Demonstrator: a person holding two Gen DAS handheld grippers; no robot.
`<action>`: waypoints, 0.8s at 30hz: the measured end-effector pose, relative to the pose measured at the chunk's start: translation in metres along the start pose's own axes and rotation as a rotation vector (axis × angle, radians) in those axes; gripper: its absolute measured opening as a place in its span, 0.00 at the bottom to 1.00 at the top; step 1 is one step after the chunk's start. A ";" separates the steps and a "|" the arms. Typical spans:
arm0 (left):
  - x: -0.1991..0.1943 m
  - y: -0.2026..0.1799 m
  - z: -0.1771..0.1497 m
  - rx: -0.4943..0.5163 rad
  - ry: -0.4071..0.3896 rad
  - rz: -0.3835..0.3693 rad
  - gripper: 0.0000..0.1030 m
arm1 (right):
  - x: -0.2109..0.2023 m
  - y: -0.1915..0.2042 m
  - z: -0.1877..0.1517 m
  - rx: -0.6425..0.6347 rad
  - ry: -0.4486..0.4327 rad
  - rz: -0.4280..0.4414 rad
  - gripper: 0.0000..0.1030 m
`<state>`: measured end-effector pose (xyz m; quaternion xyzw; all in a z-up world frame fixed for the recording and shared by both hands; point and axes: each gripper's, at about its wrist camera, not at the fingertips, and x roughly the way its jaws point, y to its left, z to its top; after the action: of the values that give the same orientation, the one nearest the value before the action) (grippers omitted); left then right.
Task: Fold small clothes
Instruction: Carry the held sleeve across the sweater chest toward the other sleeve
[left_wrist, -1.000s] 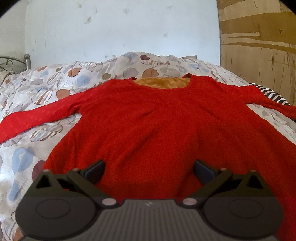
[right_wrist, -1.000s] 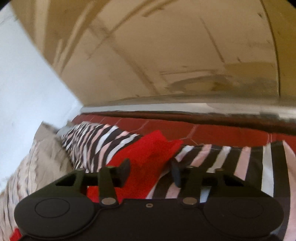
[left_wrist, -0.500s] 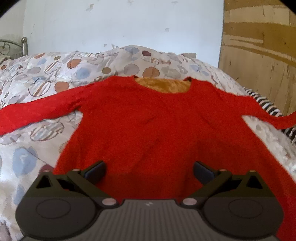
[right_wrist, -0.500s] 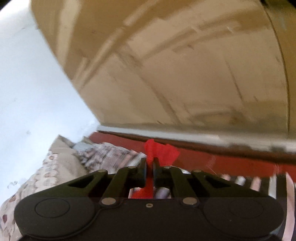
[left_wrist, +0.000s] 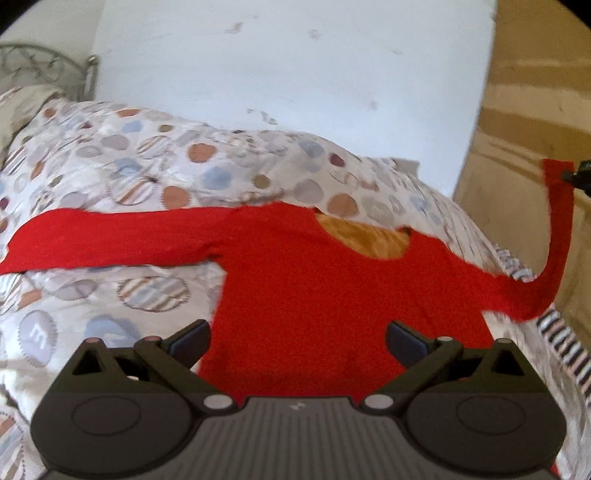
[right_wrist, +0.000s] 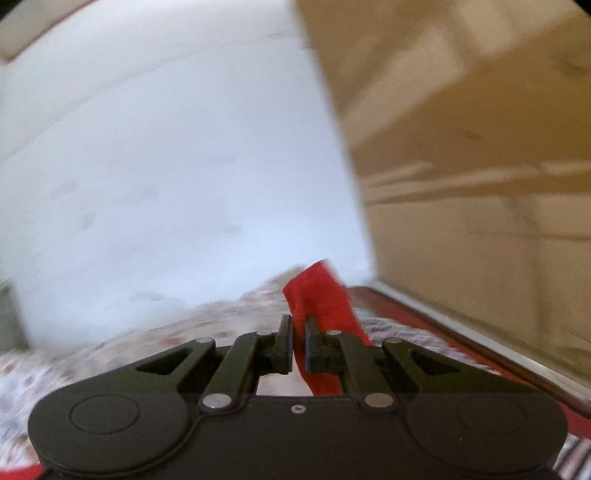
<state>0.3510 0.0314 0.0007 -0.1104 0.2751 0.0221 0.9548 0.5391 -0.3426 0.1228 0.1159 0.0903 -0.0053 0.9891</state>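
Left wrist view: a red long-sleeved top (left_wrist: 332, 295) lies face up and spread flat on a bed covered by a circle-patterned quilt (left_wrist: 129, 166), neckline toward twelve o'clock, ready for folding. One sleeve (left_wrist: 110, 243) stretches flat toward nine o'clock. The other sleeve (left_wrist: 557, 229) rises off the bed at three o'clock, its cuff pinched by the right gripper (left_wrist: 576, 175) at the frame's edge, likely so it can be carried across the body as the first fold. The left gripper (left_wrist: 297, 339) hovers above the hem at six o'clock, its fingers spread wide and holding nothing; it seems to be waiting its turn.

Right wrist view, blurred: the right gripper (right_wrist: 299, 347) has its fingers pressed together on the red cuff (right_wrist: 317, 295), which stands up past the tips toward twelve o'clock. A white wall (right_wrist: 166, 166) fills ten o'clock, a wooden panel (right_wrist: 480, 147) two o'clock.
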 end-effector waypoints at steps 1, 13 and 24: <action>-0.002 0.005 0.002 -0.014 -0.009 0.005 1.00 | 0.000 0.019 -0.003 -0.020 0.009 0.042 0.05; -0.010 0.052 0.010 -0.123 -0.056 0.101 1.00 | -0.005 0.209 -0.130 -0.282 0.328 0.430 0.05; 0.007 0.060 0.010 -0.110 -0.028 0.136 1.00 | -0.038 0.203 -0.210 -0.470 0.507 0.521 0.28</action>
<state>0.3555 0.0917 -0.0069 -0.1436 0.2671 0.1035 0.9473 0.4708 -0.0967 -0.0252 -0.0960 0.2971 0.2939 0.9034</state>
